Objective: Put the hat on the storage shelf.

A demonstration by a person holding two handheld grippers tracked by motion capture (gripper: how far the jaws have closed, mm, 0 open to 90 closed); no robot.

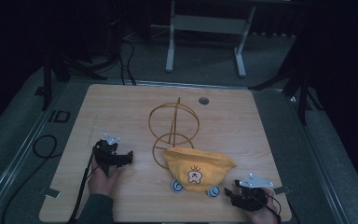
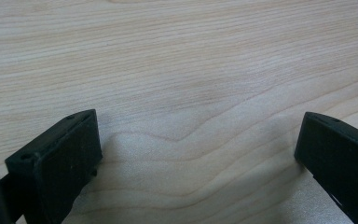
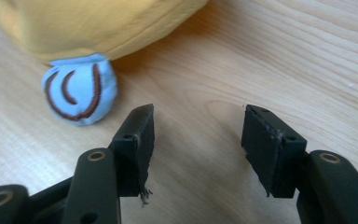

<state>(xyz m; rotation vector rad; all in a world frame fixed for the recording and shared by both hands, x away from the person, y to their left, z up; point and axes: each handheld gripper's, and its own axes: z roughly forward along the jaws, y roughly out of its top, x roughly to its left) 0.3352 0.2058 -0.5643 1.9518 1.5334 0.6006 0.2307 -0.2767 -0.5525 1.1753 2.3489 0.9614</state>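
The yellow hat [image 1: 199, 168] lay on the wooden table [image 1: 121, 107], touching the base of the wire hat stand [image 1: 173, 126]. The left gripper [image 1: 121, 158] and the right gripper [image 3: 198, 126] both rested with jaws apart, empty. Recommended approach: close on the brim near the blue ear [image 3: 80, 88], pinching fabric only.

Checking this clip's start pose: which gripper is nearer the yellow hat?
Right. The right gripper sits just off the yellow hat at its near right corner, jaws open, beside a blue ear. The left gripper is farther off to the hat's left, over bare table.
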